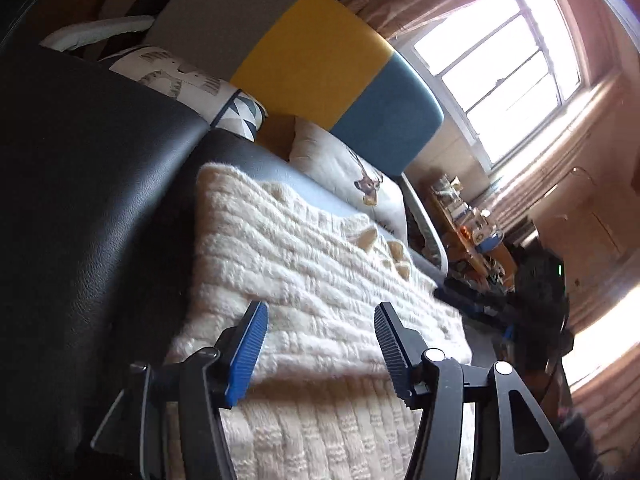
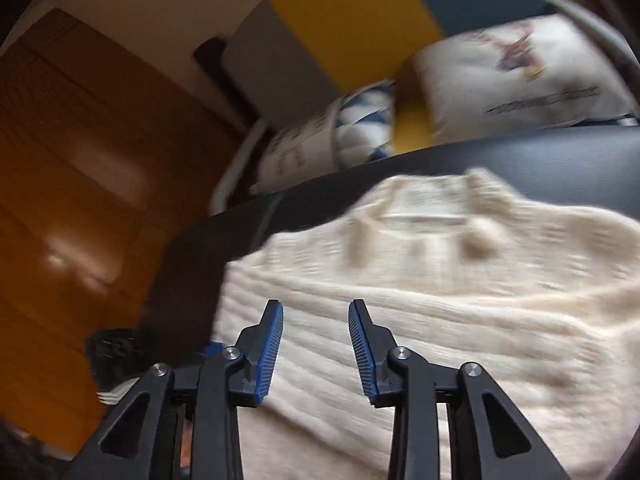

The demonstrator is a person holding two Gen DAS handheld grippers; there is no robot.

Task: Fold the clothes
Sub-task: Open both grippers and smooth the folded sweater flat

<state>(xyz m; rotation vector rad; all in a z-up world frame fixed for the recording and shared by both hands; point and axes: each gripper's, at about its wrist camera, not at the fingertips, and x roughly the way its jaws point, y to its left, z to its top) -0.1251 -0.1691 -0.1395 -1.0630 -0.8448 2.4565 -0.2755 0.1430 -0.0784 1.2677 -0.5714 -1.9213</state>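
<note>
Black leather-like upholstery (image 1: pixel 88 184) forms the working surface, backed by a headboard of grey, yellow and blue panels (image 1: pixel 316 56). Sunlight is admitted through a window (image 1: pixel 500 68) at the right of the left wrist view; a wooden floor (image 2: pixel 68 184) is seen at the left of the right wrist view.

A cream knitted sweater (image 1: pixel 304 264) is spread flat on the black surface, with small raised tan knit shapes near its far end. Two printed cushions are noted beyond it: one with a deer motif (image 1: pixel 360 184) just past the sweater's far edge, one with a blue triangle pattern (image 1: pixel 188 84) further left.

Left gripper (image 1: pixel 320 344): jaws are spread wide, with nothing between the blue ribbed pads (image 1: pixel 250 348). It is positioned over the near part of the sweater; contact with the fabric cannot be determined.

Right gripper (image 2: pixel 316 344): jaws are parted, nothing is clamped. It is held above the sweater's near left portion, close to the edge of the garment. The right wrist view is motion-blurred, so finer fabric detail is not readable there.

A cluttered low table (image 1: pixel 468 224) is recorded below the window.
</note>
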